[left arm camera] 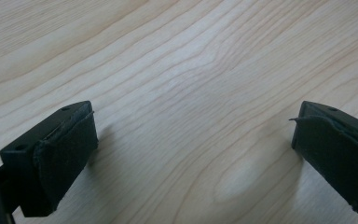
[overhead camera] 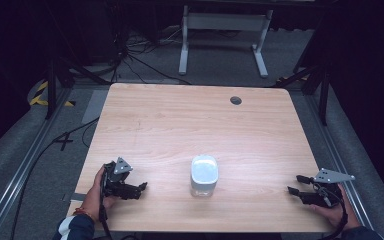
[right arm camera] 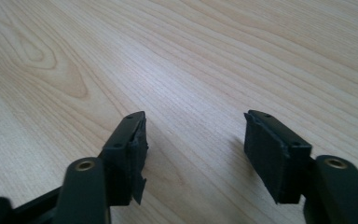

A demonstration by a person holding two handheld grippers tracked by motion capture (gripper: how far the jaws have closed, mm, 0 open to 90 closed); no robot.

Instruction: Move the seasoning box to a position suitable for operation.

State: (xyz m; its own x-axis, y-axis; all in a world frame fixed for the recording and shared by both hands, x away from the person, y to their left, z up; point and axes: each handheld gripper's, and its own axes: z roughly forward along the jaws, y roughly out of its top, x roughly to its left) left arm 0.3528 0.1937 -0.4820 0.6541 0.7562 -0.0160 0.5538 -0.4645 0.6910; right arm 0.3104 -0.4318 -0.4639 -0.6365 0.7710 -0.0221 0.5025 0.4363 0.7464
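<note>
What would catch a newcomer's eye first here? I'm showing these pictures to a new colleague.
A white lidded container stands alone near the front middle of the pale wooden table. On either side of it a hand rests a black gripper on the tabletop: the left gripper and the right gripper, both open and holding nothing.

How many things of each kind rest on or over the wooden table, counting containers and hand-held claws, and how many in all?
Clear plastic container with a white lid: 1
Black hand-held claws: 2, the left claw and the right claw, both open with nothing between the jaws
Total: 3, all at the near part of the table
</note>
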